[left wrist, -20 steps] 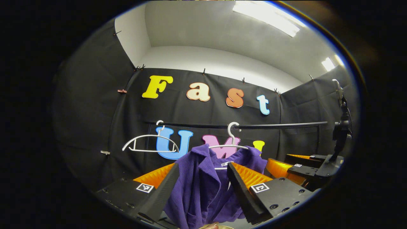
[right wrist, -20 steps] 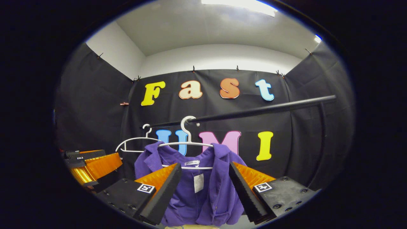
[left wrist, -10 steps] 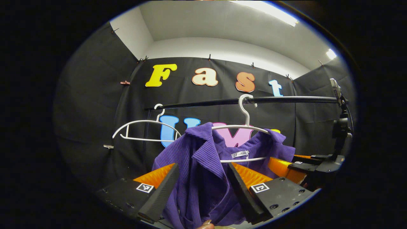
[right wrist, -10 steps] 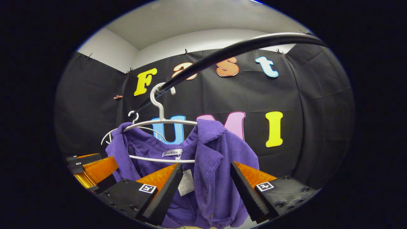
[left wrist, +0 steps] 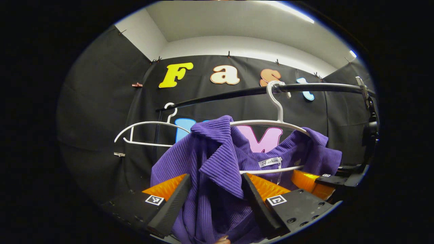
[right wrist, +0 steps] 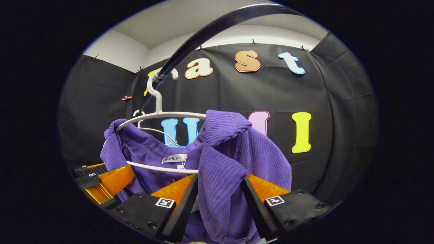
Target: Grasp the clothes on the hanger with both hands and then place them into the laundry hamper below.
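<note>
Shirt [left wrist: 217, 169] hangs on its hanger [left wrist: 271, 122], one lapel between each gripper's spread jaws. Left gripper [left wrist: 213, 200] and right gripper [right wrist: 217, 200] grip nothing yet, apparently placed to clamp both sides evenly.

Sewn inside the neck of the purple garment [left wrist: 217, 159]: a small white label [left wrist: 270, 162] bearing dark script lettering. Stuck on the left gripper [left wrist: 215, 176] and right gripper [right wrist: 218, 178]: square black-and-white coded markers [left wrist: 276, 200], patterns rather than words.

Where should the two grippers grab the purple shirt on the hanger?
One lapel each, from the front: the purple shirt hangs open on the white hanger, and each folded lapel already sits between the open jaws of the left gripper and right gripper.
</note>
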